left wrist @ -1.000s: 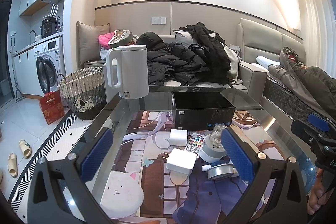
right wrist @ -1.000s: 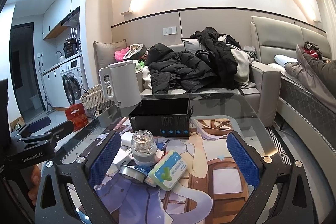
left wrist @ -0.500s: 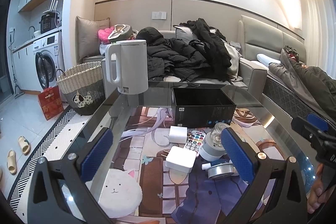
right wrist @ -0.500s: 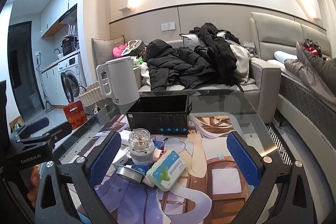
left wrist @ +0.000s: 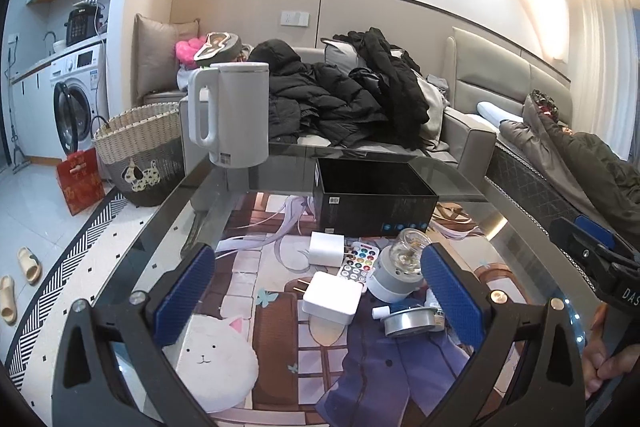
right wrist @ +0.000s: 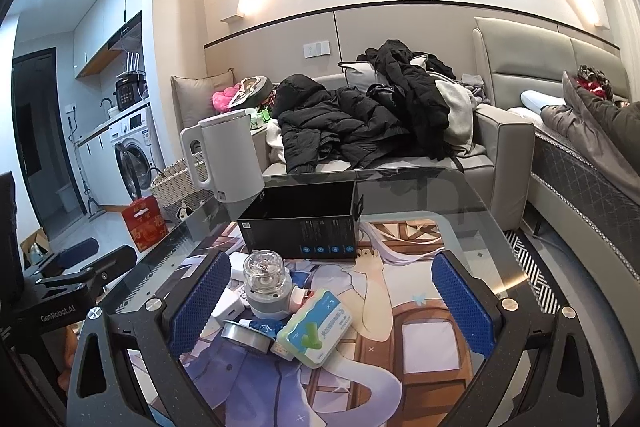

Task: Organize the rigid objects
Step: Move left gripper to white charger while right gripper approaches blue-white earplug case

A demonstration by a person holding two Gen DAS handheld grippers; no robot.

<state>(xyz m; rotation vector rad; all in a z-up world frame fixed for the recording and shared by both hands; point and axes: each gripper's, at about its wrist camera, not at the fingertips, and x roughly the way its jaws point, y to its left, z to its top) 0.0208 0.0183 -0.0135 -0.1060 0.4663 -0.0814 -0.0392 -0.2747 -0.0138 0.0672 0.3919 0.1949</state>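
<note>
My left gripper (left wrist: 316,291) and right gripper (right wrist: 330,295) both gape wide, holding nothing, hovering over the glass table (right wrist: 460,203). Small clutter sits between: white charger (left wrist: 332,297), green-white box (right wrist: 316,327), before the open black box (right wrist: 304,223).

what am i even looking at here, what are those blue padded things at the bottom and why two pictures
There is no robot. A person holds a handheld two-finger gripper in each hand, and each gripper carries a fisheye camera looking forward along its fingers. One picture comes from the left gripper, the other from the right gripper. The blue pads are the fingers' inner faces. Both grippers are open and hold nothing.

On the glass table lie a black box, a white kettle, two white chargers, a coloured-button remote, a glass-topped grey jar, a metal tin and a green and white pack.
</note>
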